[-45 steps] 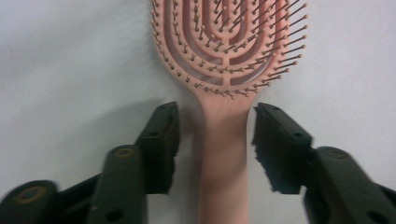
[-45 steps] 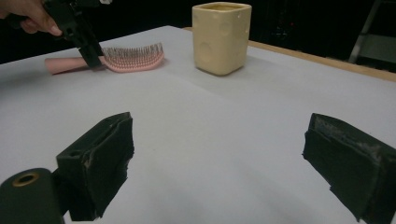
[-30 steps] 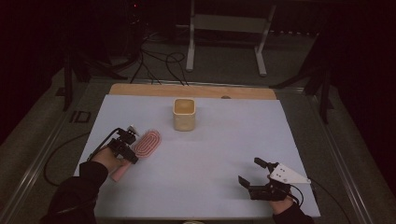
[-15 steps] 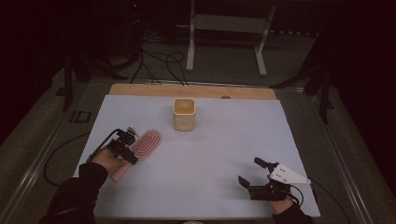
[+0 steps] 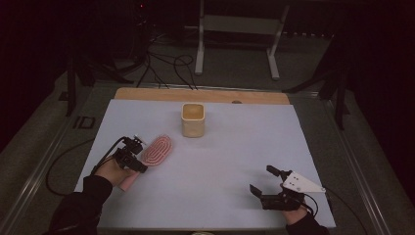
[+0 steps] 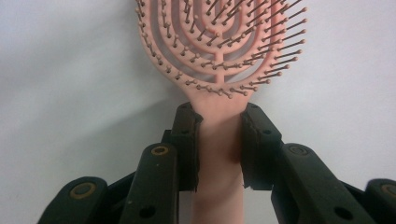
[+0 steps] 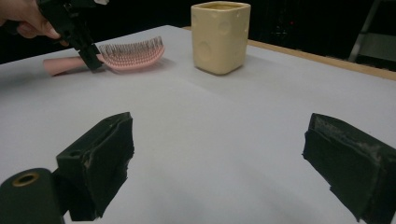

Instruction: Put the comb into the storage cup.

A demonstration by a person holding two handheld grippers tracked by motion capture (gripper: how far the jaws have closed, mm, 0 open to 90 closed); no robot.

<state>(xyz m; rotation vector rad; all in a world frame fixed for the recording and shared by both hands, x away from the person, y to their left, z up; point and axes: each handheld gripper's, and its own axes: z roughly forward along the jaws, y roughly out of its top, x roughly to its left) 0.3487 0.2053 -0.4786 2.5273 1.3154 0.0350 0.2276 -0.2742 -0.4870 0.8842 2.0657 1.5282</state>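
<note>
— Left side? 
— Near the desk's [image 5: 210,196] left edge, the left claw [image 6: 219,144] clamps the pink hairbrush's [image 6: 217,51] handle, pointing down.

— Right? 
— The right claw [image 7: 219,158] gapes wide, level, near the front-right corner.

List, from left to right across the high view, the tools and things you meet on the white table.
Left tool shut on the pink hairbrush's handle → pink hairbrush → cream-yellow cup → right tool, jaws open.
</note>
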